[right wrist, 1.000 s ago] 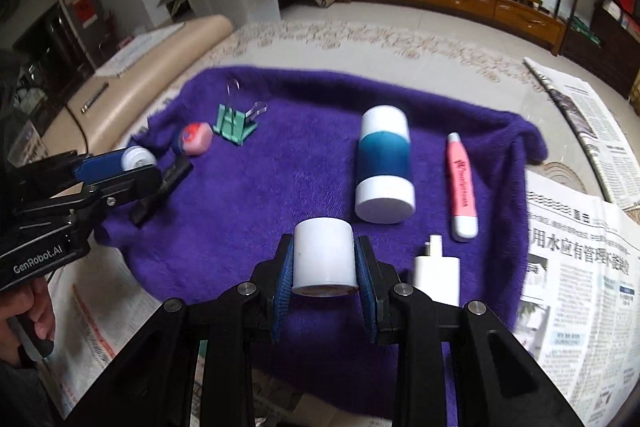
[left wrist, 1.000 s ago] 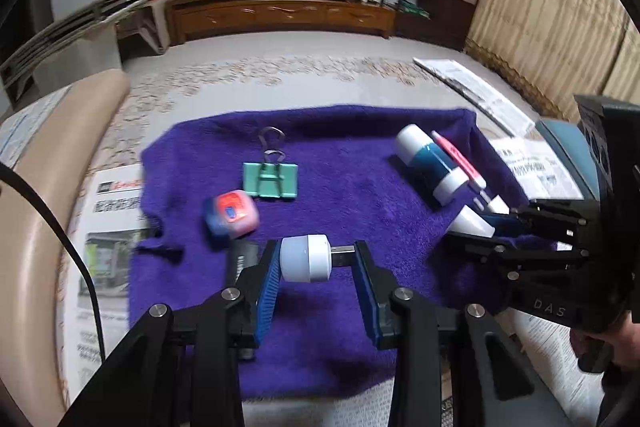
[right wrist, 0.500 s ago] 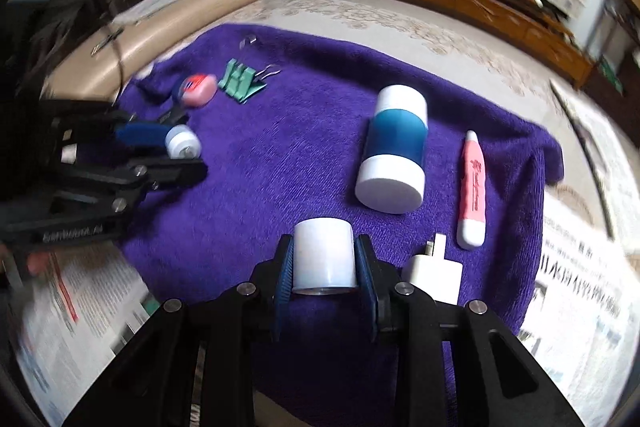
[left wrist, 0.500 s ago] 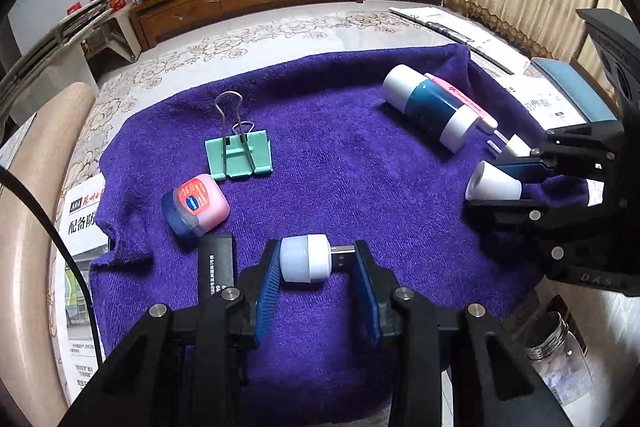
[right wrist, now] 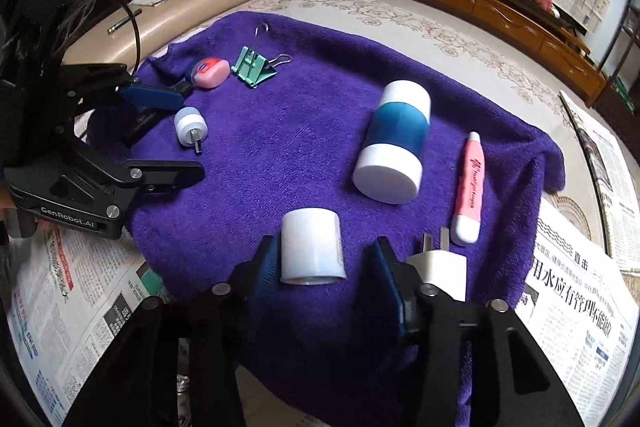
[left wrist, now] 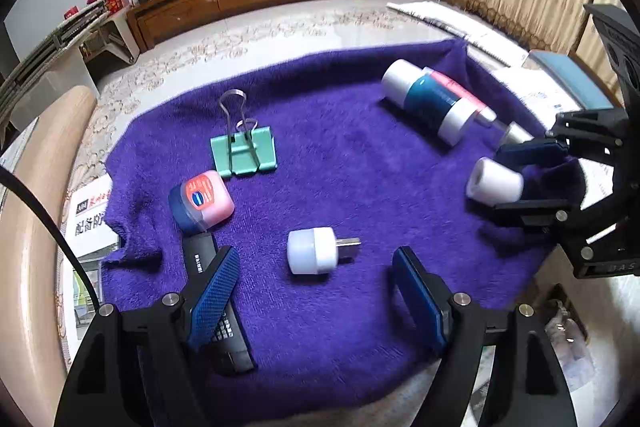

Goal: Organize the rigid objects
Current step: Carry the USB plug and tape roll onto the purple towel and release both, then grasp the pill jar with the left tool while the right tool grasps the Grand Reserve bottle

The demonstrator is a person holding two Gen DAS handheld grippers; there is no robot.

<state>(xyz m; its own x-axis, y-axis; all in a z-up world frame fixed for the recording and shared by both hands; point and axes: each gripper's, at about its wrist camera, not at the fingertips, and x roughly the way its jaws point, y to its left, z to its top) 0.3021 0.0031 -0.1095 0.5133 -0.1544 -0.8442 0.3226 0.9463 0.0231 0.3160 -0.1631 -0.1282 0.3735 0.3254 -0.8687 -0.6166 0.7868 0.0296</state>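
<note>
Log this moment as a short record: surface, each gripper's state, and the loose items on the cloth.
surface: purple towel over newspapers
left gripper: open, jaws spread either side of the USB night light, not touching it
right gripper: open, white cylinder between its jaws, gap visible on one side
near left gripper: lip balm jar, green binder clip, black remote
near right gripper: blue-and-white bottle, pink pen, white plug adapter

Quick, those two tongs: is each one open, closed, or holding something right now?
Left tongs: open, holding nothing; the small USB light lies loose between them.
Right tongs: open, the white cap sits between them, ungripped.
</note>
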